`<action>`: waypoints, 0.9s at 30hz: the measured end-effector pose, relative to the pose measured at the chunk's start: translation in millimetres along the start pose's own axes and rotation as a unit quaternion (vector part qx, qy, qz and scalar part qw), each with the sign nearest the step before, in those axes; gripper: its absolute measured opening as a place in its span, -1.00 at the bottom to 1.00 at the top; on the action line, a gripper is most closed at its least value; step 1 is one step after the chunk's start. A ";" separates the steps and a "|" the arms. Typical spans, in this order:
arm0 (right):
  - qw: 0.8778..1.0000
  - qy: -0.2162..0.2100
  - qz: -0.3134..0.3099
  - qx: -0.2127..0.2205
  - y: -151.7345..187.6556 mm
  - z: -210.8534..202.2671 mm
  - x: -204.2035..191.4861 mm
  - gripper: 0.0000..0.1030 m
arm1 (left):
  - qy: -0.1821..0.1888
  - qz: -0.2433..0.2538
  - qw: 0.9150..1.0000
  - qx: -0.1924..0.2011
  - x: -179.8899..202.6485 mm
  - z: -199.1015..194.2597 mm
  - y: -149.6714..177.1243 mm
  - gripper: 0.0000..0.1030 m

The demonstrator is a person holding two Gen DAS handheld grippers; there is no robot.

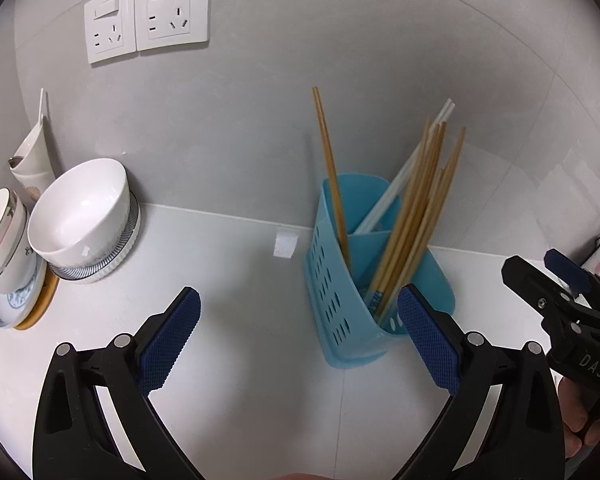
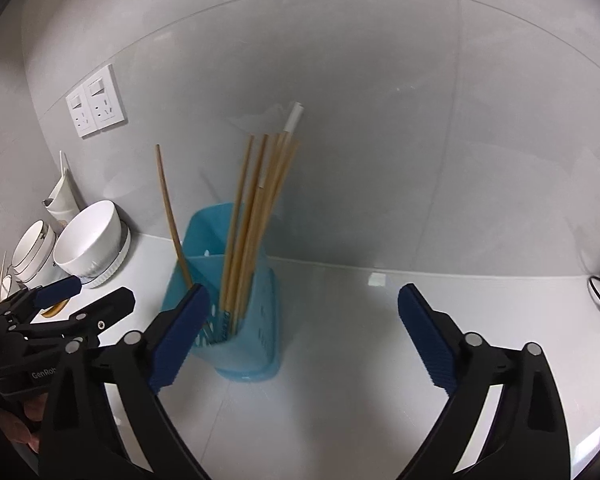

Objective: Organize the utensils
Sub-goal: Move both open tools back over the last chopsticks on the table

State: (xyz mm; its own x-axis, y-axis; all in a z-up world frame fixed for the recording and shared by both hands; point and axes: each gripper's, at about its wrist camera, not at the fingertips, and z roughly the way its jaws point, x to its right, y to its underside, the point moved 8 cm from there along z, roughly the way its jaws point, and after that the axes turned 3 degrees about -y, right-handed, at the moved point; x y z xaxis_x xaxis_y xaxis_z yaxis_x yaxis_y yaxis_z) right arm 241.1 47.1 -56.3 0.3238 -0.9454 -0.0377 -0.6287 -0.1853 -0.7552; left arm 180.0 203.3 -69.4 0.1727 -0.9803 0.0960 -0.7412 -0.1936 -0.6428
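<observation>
Both black grippers with blue pads, left gripper and right gripper, had their jaws wide apart, gripping nothing. Between them on the white desk stood a perforated blue plastic holder of bamboo chopsticks, one pair possibly white. White ceramic bowls sat well left.

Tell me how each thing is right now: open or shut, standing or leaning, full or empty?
Left gripper: open, holding nothing.
Right gripper: open, holding nothing.
Blue holder: standing upright on the counter, chopsticks inside.
Chopstick bunch: leaning together in one compartment.
Single chopstick: leaning alone in the other compartment.
White bowl: tilted on stacked plates, empty.
Wall sockets: nothing plugged in.
</observation>
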 end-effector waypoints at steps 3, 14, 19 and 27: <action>1.000 -0.006 0.024 -0.003 4.6 -8.5 9.7 0.81 | 0.002 -0.001 1.000 -0.001 4.3 -6.8 3.4 0.88; 0.999 0.001 0.049 0.003 17.4 -53.9 40.5 0.85 | 0.006 0.005 1.000 -0.022 30.7 -35.5 24.9 0.88; 0.997 0.026 0.066 -0.003 41.2 -77.3 77.2 0.85 | 0.022 0.001 0.999 -0.037 53.5 -45.4 41.6 0.88; 0.991 0.072 0.109 -0.021 91.1 -115.0 155.8 0.84 | 0.054 0.030 0.995 -0.076 128.6 -50.2 83.6 0.88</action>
State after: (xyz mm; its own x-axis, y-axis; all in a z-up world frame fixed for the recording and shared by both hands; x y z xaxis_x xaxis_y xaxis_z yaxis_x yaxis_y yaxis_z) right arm 153.0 -147.9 -55.7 0.0742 -0.9922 -0.1003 -0.7030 0.0192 -0.7109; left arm 107.7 59.1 -72.6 0.0612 -0.9872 0.1475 -0.8391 -0.1309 -0.5280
